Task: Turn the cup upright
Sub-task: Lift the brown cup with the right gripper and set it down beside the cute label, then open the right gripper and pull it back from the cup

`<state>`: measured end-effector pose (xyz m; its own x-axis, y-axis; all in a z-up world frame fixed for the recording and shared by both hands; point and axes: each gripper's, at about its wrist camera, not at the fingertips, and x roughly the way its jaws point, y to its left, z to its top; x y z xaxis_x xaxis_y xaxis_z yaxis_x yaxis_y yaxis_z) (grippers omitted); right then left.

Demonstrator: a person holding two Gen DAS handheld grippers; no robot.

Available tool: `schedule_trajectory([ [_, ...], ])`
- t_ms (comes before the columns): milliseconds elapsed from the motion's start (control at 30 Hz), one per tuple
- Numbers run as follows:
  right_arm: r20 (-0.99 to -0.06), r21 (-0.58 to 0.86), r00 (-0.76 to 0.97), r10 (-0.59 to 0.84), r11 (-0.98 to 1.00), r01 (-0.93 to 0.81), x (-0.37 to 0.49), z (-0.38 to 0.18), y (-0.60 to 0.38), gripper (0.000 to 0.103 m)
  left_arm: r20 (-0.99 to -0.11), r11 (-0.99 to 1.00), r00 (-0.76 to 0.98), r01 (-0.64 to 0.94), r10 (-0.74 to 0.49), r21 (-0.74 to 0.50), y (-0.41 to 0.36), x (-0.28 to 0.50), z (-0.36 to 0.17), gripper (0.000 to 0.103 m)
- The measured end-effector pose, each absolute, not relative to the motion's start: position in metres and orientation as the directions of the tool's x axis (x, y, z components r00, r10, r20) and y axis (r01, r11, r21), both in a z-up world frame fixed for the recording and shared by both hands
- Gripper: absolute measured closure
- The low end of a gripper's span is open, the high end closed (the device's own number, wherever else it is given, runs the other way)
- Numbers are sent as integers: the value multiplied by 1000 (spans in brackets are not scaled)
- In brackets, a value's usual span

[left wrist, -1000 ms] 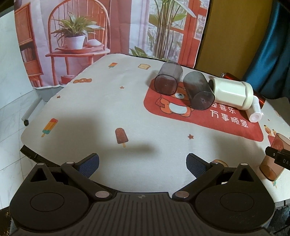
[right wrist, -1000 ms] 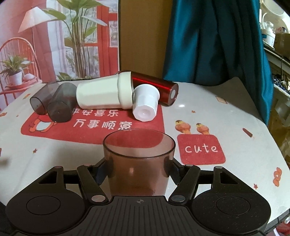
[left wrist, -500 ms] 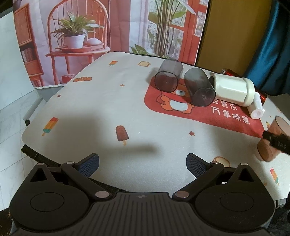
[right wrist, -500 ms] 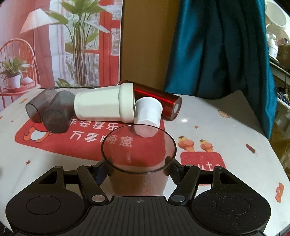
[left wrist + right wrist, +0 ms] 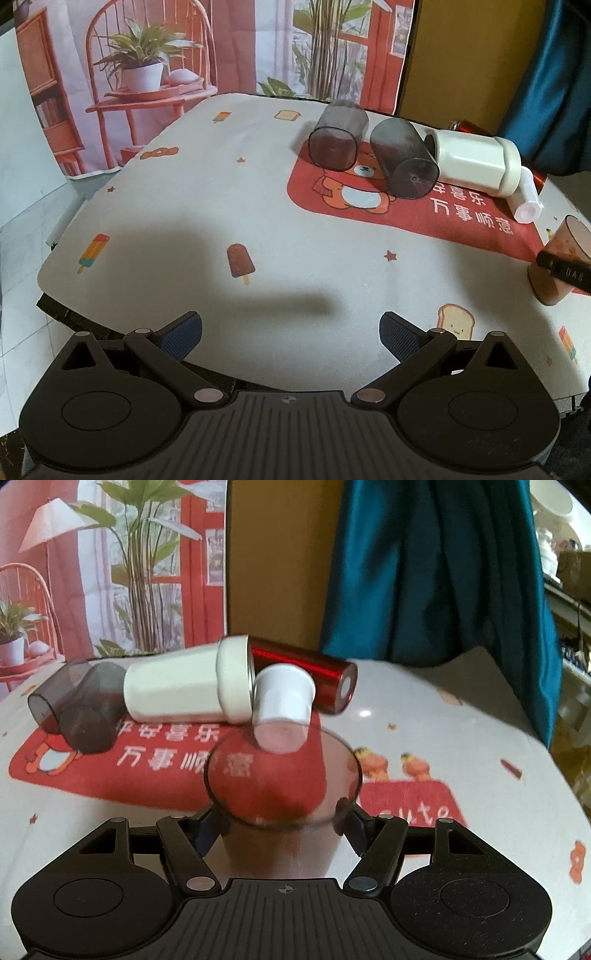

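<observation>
My right gripper (image 5: pixel 282 821) is shut on a clear brown plastic cup (image 5: pixel 282 805), mouth up and tilted toward the table's far side, held over the cloth. The same cup (image 5: pixel 557 264) shows at the right edge of the left wrist view with a finger across it. Two smoky grey cups (image 5: pixel 338 136) (image 5: pixel 404 158) lie on their sides on the red bear print. My left gripper (image 5: pixel 290 334) is open and empty above the table's near edge.
A white bottle (image 5: pixel 184 686), a small white cup (image 5: pixel 282 705) and a red metallic cylinder (image 5: pixel 314 672) lie together at the back of the table. The round table (image 5: pixel 184 206) has a printed cloth. A teal curtain (image 5: pixel 443 572) hangs behind.
My right gripper has carried the brown cup forward toward the white cup and tilted its mouth away. The left gripper has stayed open and nearly still.
</observation>
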<state>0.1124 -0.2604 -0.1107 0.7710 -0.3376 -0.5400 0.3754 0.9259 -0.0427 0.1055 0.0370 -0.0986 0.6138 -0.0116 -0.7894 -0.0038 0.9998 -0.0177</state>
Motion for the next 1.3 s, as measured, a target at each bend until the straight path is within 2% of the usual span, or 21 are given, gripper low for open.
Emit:
schedule_trajectory([
  [67, -552, -37, 767, -328, 928, 370, 110, -113, -259, 29, -790, 1000, 614, -10, -13, -24, 39, 106, -99, 0],
  [133, -557, -28, 767, -318, 930, 366, 106, -113, -259, 9, -792, 1000, 611, -8, -16, -27, 39, 107, -99, 0],
  [233, -568, -11, 757, -323, 923, 386, 98, -107, -260, 1, -787, 1000, 617, 10, -23, -21, 36, 106, -96, 0],
  [400, -590, 9, 740, -322, 914, 405, 78, -89, -264, 0, -751, 999, 660, 51, -23, 14, 29, 99, -78, 0],
  [900, -537, -5, 802, -261, 952, 307, -9, -10, -222, 0, -645, 990, 764, 116, -34, 85, 7, 62, -2, 0],
  [1300, -510, 27, 827, -237, 956, 291, -53, 0, -194, 0, -638, 990, 769, 114, -34, 84, 6, 20, 1, 0],
])
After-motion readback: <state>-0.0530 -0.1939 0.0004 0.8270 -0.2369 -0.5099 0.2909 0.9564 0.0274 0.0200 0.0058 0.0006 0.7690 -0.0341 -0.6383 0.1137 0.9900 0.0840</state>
